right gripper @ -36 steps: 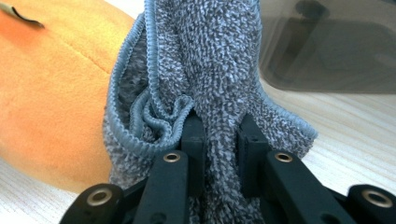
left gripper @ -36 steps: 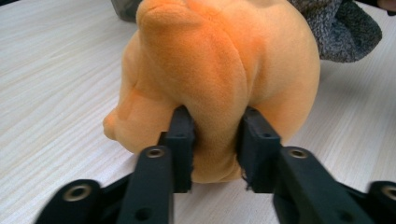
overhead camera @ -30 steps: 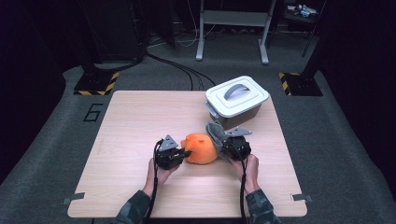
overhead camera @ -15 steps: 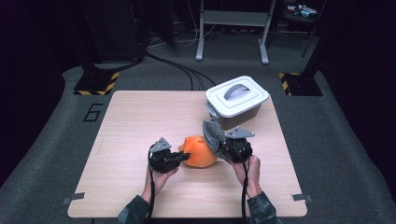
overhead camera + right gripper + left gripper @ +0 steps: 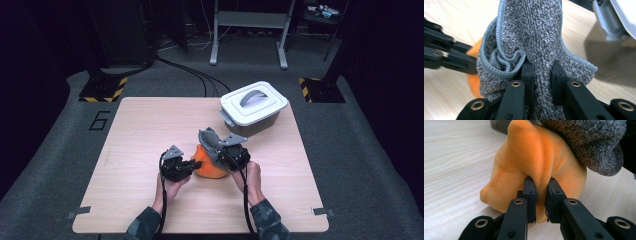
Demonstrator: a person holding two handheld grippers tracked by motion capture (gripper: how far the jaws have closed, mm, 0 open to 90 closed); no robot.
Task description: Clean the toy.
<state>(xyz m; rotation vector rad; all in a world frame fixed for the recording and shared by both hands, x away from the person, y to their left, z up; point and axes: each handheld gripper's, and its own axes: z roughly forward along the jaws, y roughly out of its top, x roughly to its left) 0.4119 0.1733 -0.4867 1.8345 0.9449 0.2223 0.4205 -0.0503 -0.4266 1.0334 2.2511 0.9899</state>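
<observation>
Two tongs clamped — left tongs (image 5: 540, 195) pinch orange plush (image 5: 529, 165); right tongs (image 5: 540, 75) grip grey cloth (image 5: 536, 32)

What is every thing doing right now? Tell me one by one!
Orange plush toy: on the table, pinched by the left claw.
Grey cloth: bunched up, lifted, held by the right claw.
Left claw: shut on the toy.
Right claw: shut on the cloth.
White-lidded box: lid on, closed.
</observation>
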